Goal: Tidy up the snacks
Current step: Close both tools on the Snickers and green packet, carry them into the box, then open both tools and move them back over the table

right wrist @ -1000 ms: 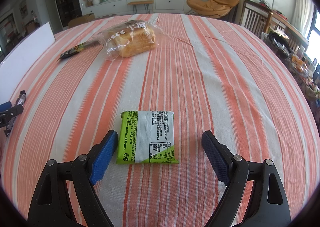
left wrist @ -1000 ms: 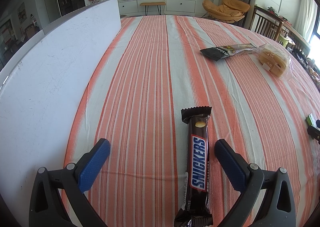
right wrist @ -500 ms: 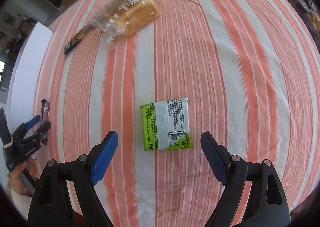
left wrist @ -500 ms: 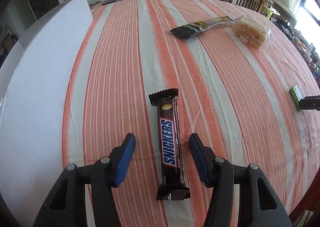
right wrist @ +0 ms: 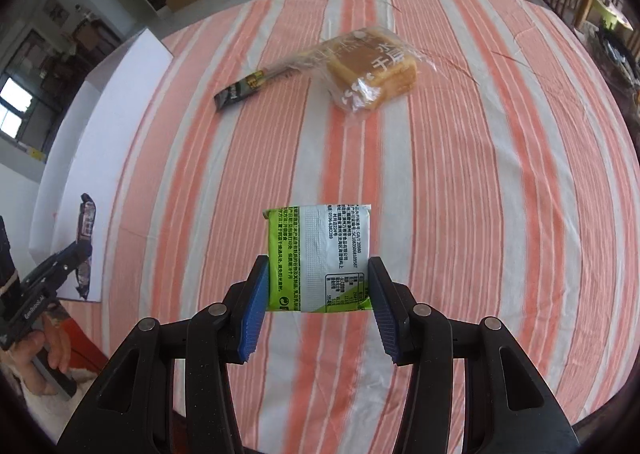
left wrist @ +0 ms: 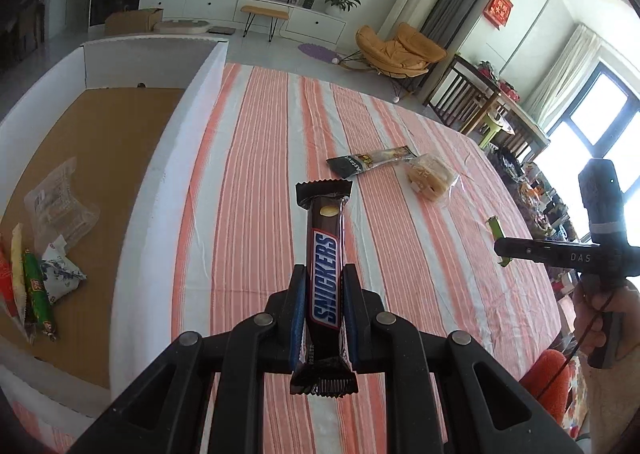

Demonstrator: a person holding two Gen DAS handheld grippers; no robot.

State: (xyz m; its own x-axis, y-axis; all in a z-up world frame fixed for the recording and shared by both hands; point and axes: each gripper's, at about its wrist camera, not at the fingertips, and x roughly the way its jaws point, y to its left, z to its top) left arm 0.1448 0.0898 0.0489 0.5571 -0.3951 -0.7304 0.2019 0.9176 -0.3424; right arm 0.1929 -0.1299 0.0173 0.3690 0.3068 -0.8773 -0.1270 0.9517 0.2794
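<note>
A brown Snickers bar (left wrist: 326,213) sticks up out of my left gripper (left wrist: 325,272), which is shut on its lower half and holds it above the striped tablecloth (left wrist: 256,181). A green and silver snack packet (right wrist: 320,238) hangs between the blue pads of my right gripper (right wrist: 318,266). Those jaws are closing and the pads press on both side edges. The packet is off the cloth. Each gripper also shows in the other view: the right gripper (left wrist: 560,254) at the far right, the left gripper (right wrist: 60,266) at the far left.
A white box (left wrist: 132,181) with a brown cardboard floor stands left of the cloth and holds several snack packets (left wrist: 38,286). A bagged bread loaf (right wrist: 372,69) and a dark stick-shaped packet (right wrist: 248,87) lie on the far cloth. An orange seat (left wrist: 548,378) shows at the table's near right edge.
Both grippers closed on their snacks and rose, lifting the Snickers bar and the green packet off the cloth. The inside of the white box came into the left wrist view.
</note>
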